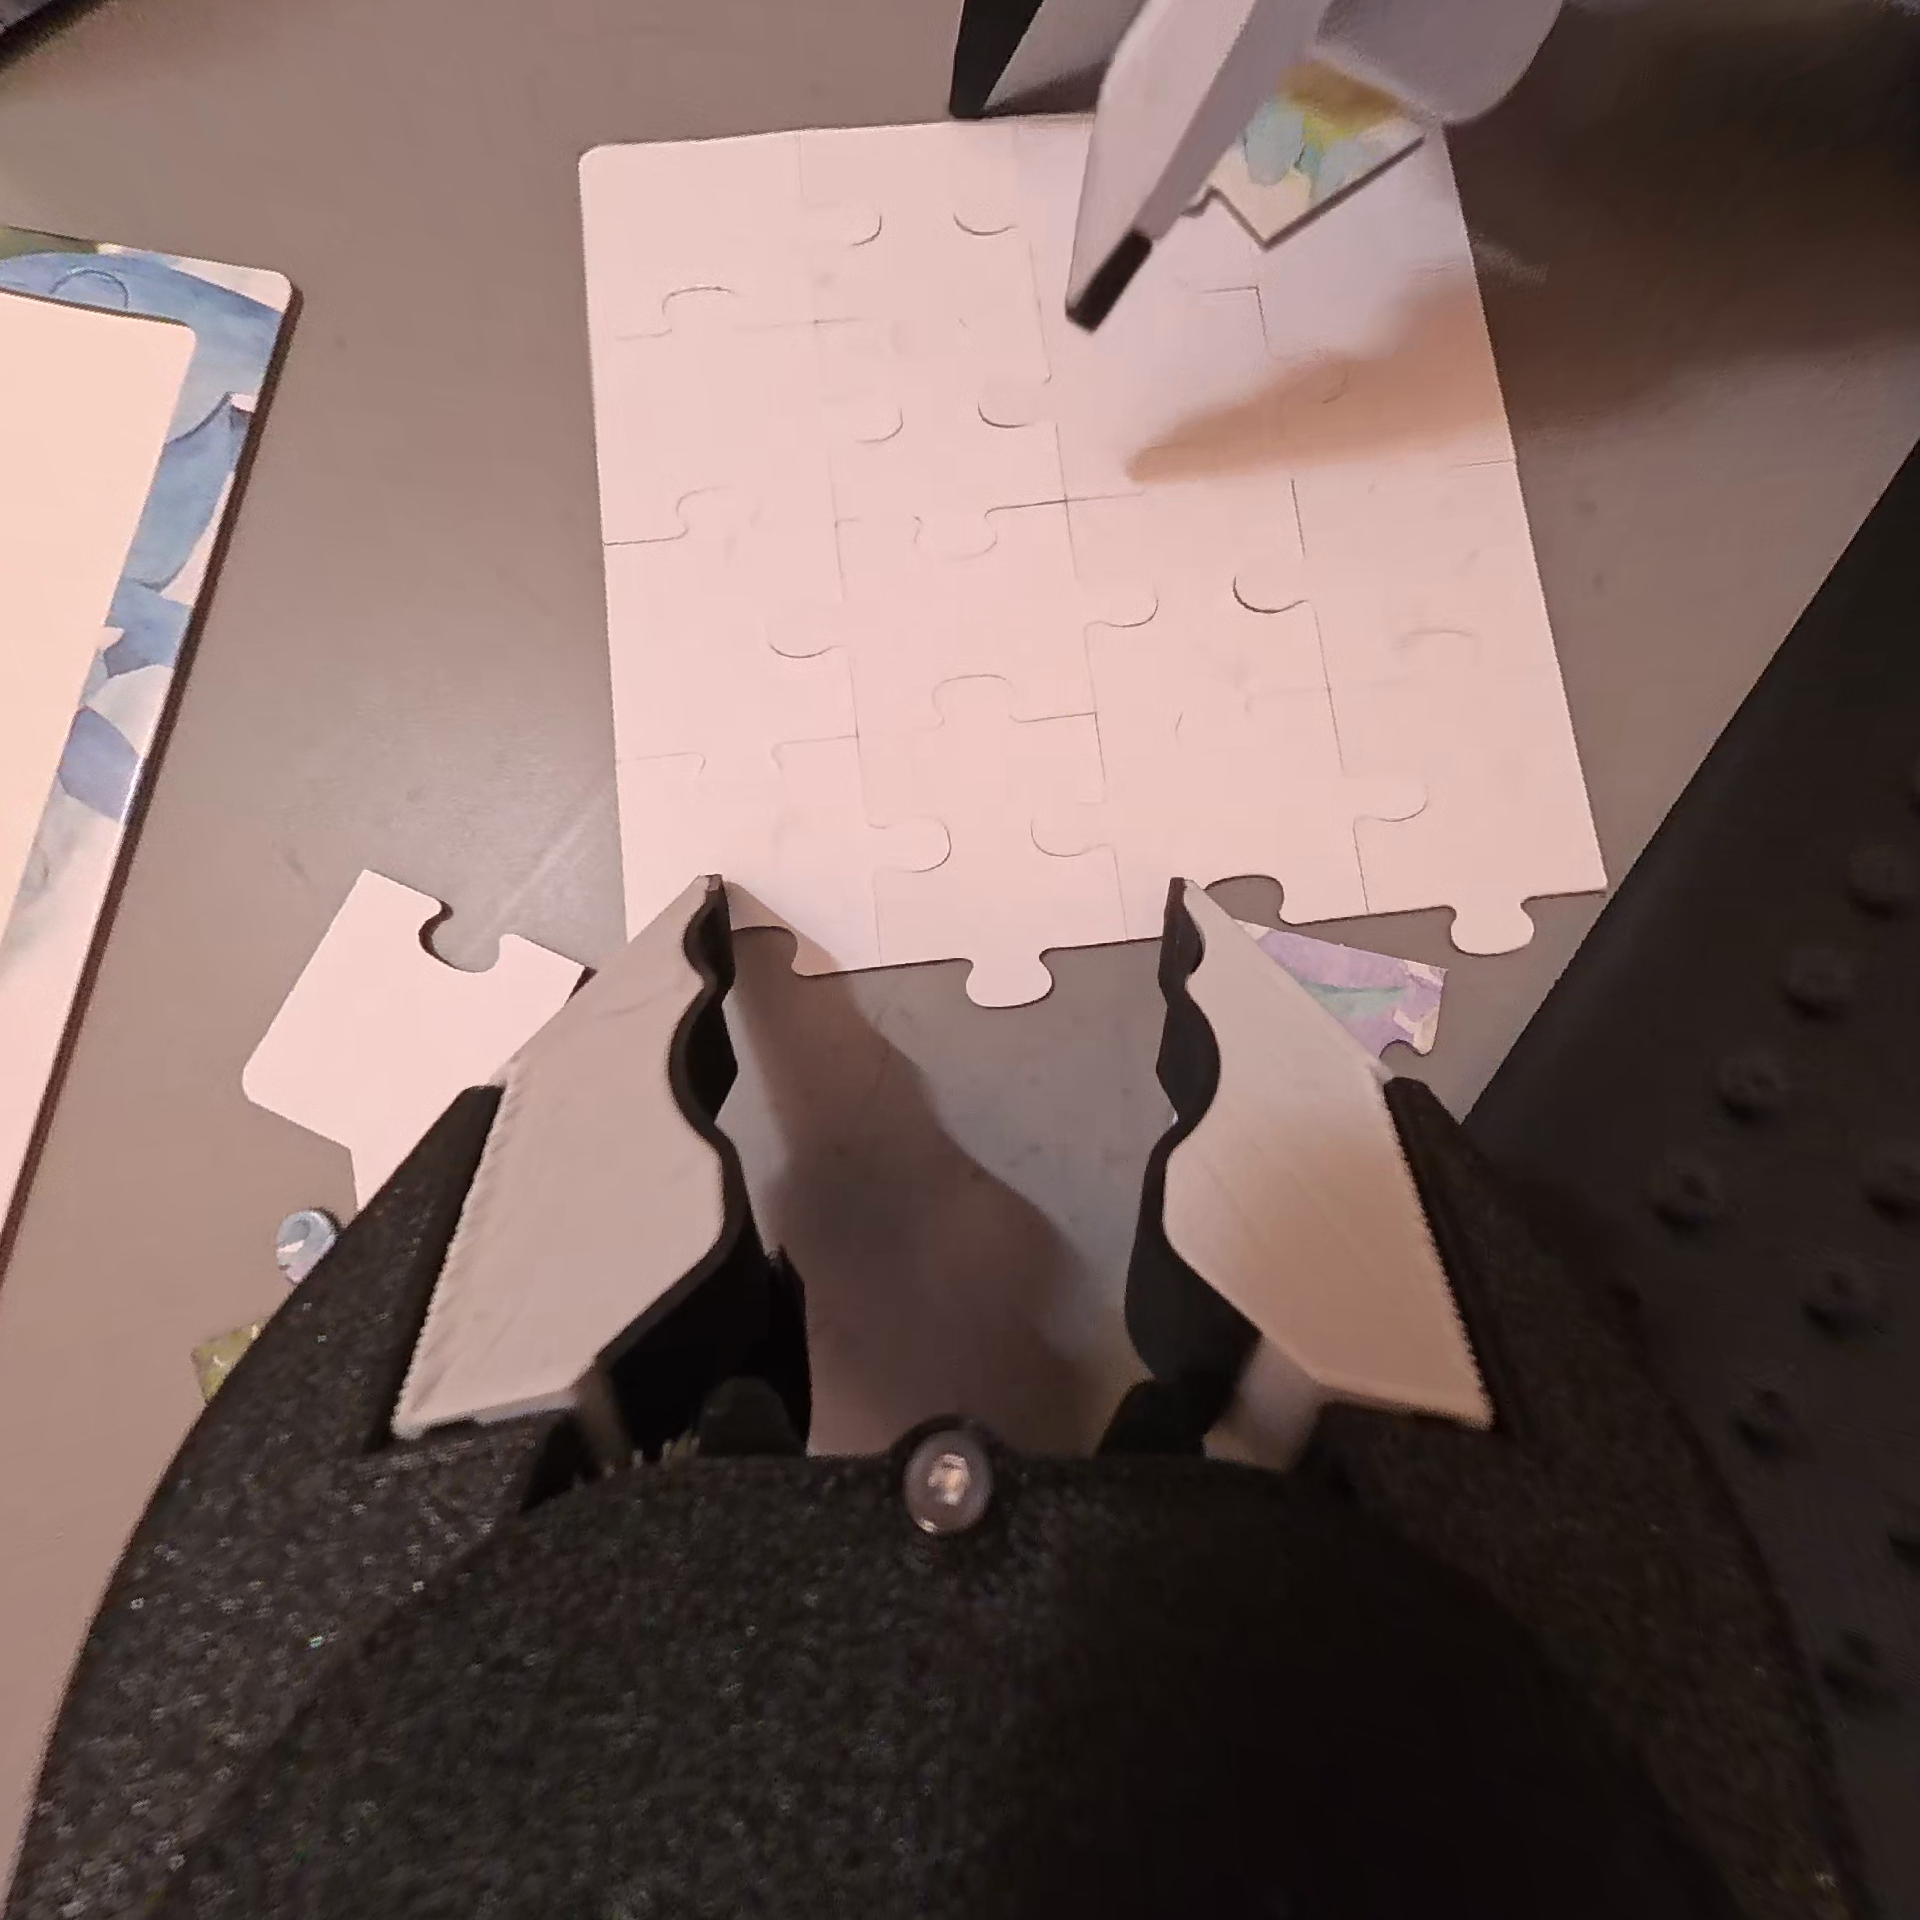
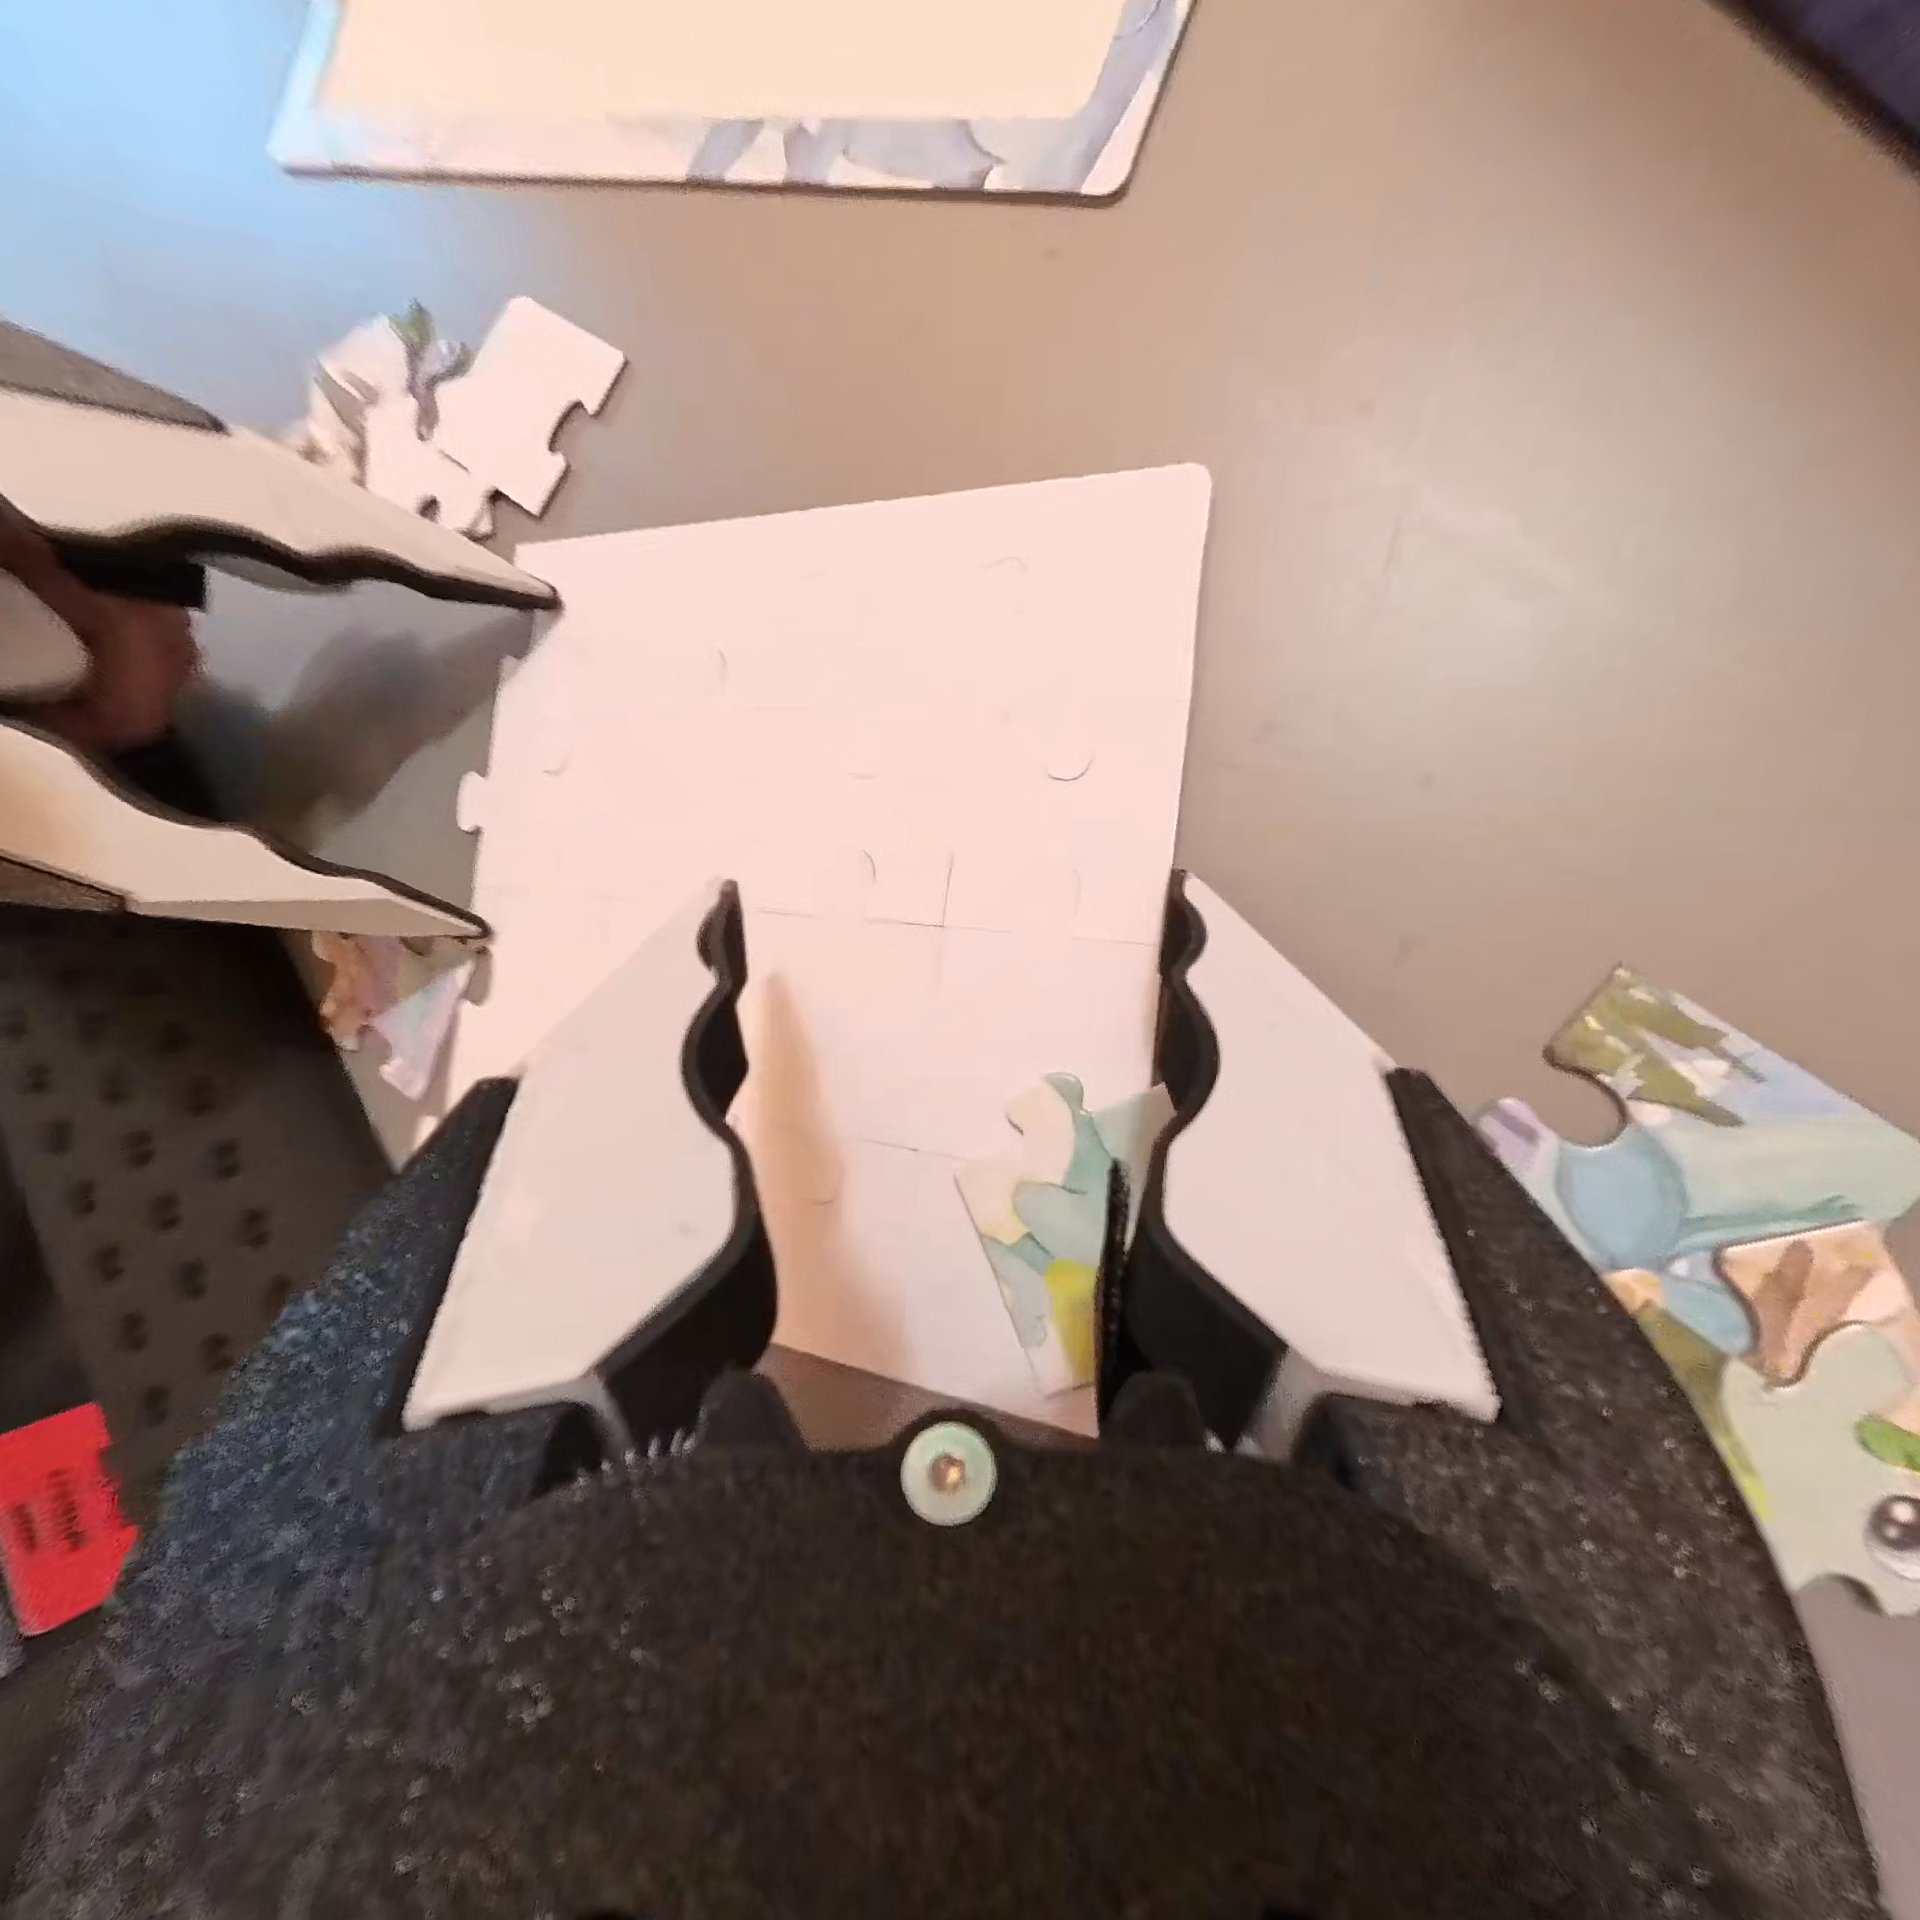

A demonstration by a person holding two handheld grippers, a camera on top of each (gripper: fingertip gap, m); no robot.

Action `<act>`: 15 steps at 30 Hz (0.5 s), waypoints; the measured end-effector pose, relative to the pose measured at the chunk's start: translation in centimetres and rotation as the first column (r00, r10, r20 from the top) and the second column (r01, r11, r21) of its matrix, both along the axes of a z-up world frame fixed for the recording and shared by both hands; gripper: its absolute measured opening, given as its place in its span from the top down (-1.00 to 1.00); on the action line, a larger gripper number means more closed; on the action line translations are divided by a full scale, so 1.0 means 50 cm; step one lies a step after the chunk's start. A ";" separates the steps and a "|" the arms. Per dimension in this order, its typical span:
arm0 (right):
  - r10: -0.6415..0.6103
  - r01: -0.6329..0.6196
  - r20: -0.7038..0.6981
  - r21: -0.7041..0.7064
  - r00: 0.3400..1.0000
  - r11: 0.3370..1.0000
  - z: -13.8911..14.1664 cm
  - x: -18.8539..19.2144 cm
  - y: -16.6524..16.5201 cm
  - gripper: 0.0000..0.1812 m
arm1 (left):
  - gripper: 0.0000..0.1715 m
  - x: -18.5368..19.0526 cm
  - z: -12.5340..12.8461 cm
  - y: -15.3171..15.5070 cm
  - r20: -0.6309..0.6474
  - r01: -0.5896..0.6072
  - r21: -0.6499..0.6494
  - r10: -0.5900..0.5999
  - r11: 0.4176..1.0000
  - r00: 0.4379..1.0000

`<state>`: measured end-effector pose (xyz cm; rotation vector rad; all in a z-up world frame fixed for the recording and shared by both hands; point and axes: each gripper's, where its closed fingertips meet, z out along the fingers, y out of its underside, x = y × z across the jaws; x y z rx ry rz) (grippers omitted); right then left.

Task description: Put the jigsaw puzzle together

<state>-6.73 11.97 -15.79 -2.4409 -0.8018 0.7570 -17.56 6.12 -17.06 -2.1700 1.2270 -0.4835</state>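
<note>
Left wrist view, loose piece (image 1: 384, 1029) beside puzzle (image 1: 1039, 540)

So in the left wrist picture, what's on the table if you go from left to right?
Blue-edged puzzle tray → loose white piece → big joined white puzzle → black bumpy mat.

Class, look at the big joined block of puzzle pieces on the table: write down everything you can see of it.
The joined block is a flat sheet of interlocked pieces lying blank side up, plain white, like thin card. It rests on the grey table. Fine seams with knobs and sockets show between pieces. One far corner is rounded; the near edge is unfinished, with knobs sticking out. A coloured piece lies picture side up at a far corner. The left tool is open at its near edge; the right tool is open above it.
</note>
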 end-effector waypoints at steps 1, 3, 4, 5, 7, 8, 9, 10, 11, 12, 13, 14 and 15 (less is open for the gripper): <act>-0.018 0.017 -0.046 -0.018 0.999 1.000 0.010 0.001 0.002 0.14 | 0.03 0.000 0.000 0.000 0.001 0.001 0.001 -0.001 1.000 1.000; -0.043 0.040 -0.168 -0.023 0.985 0.999 0.049 -0.001 0.006 0.20 | 0.03 -0.002 0.000 0.000 0.002 0.000 0.004 0.000 1.000 1.000; -0.046 0.043 -0.241 -0.018 0.970 0.999 0.076 -0.004 0.006 0.25 | 0.03 -0.003 0.000 0.000 0.003 -0.002 0.004 0.002 1.000 1.000; -0.043 0.039 -0.312 -0.019 0.949 0.999 0.106 -0.007 0.004 0.34 | 0.03 -0.003 0.000 0.001 0.003 -0.004 0.004 0.004 1.000 1.000; 0.002 -0.023 -0.452 -0.041 0.892 0.999 0.165 -0.027 -0.018 0.44 | 0.03 -0.002 0.000 0.002 0.005 -0.005 0.008 0.005 1.000 1.000; 0.038 -0.071 -0.493 -0.047 0.869 0.996 0.187 -0.042 -0.036 0.45 | 0.03 -0.001 0.000 0.003 0.008 -0.004 0.009 0.004 1.000 1.000; 0.078 -0.119 -0.507 -0.049 0.858 0.992 0.198 -0.058 -0.055 0.46 | 0.03 0.000 0.000 0.003 0.010 -0.002 0.010 0.002 1.000 1.000; 0.126 -0.174 -0.496 -0.050 0.859 0.984 0.200 -0.077 -0.078 0.51 | 0.03 0.001 0.000 0.004 0.013 -0.001 0.011 0.001 1.000 1.000; 0.184 -0.234 -0.457 -0.054 0.870 0.971 0.190 -0.097 -0.104 0.54 | 0.03 0.002 0.000 0.005 0.015 -0.005 0.013 0.005 1.000 1.000; 0.227 -0.266 -0.386 -0.052 0.894 0.962 0.169 -0.112 -0.122 0.52 | 0.03 0.002 0.000 0.006 0.016 -0.007 0.013 0.007 1.000 1.000; 0.261 -0.285 -0.302 -0.038 0.917 0.958 0.145 -0.124 -0.134 0.53 | 0.03 0.003 0.000 0.007 0.017 -0.007 0.014 0.007 1.000 1.000; 0.303 -0.317 -0.223 -0.028 0.927 0.948 0.123 -0.135 -0.151 0.54 | 0.03 0.003 0.000 0.007 0.018 -0.008 0.013 0.007 1.000 1.000; 0.346 -0.354 -0.150 -0.026 0.926 0.935 0.101 -0.144 -0.169 0.52 | 0.03 0.002 0.000 0.006 0.020 -0.008 0.012 0.007 1.000 1.000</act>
